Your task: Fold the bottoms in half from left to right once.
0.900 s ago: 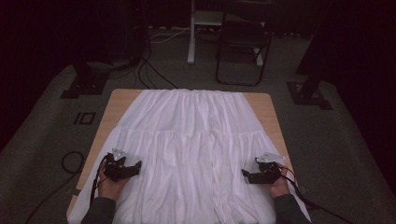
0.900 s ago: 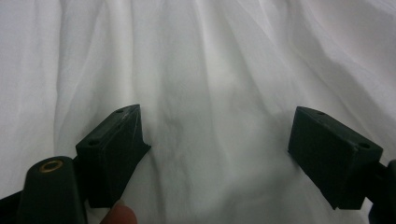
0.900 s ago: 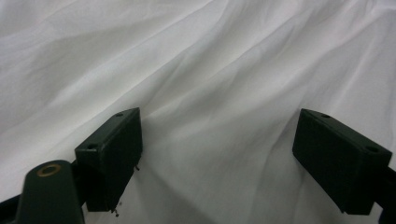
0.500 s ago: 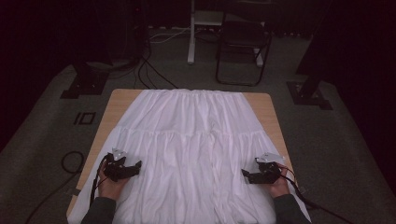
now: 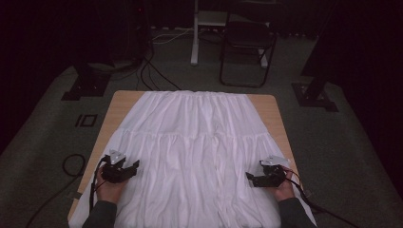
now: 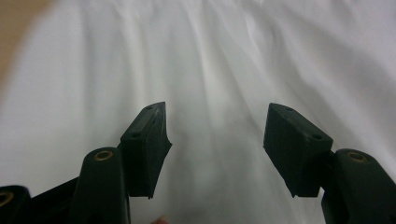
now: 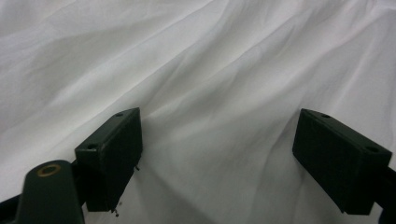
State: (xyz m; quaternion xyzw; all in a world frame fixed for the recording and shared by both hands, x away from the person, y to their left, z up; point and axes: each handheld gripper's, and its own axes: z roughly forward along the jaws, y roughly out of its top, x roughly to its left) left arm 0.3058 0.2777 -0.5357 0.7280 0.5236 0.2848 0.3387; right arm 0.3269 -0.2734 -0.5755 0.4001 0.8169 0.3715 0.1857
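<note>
A white skirt [image 5: 197,156] lies spread flat over a wooden table [image 5: 121,102], its gathered waistband toward twelve o'clock at the far edge and its wide hem toward six o'clock, nearest the person. The cloth covers most of the tabletop; bare wood shows along the far corners and down the nine o'clock side.

The left gripper [image 5: 132,167] sits at about seven o'clock on the table, over the skirt's left edge, held in the person's left hand [image 5: 110,189]. In the left gripper view its jaws stand apart, with only cloth [image 6: 215,93] lying loose beneath the gap and nothing pinched between them.

The right gripper [image 5: 248,177] sits at about five o'clock, over the skirt's right side, held in the right hand [image 5: 283,190]. In the right gripper view its jaws are spread wide above rumpled folds [image 7: 210,84], gripping nothing.

The two grippers are well apart, their tips pointing inward toward each other across the lower tier of the skirt.

On the floor beyond the table, at twelve o'clock, stands a dark folding chair [image 5: 247,52].
</note>
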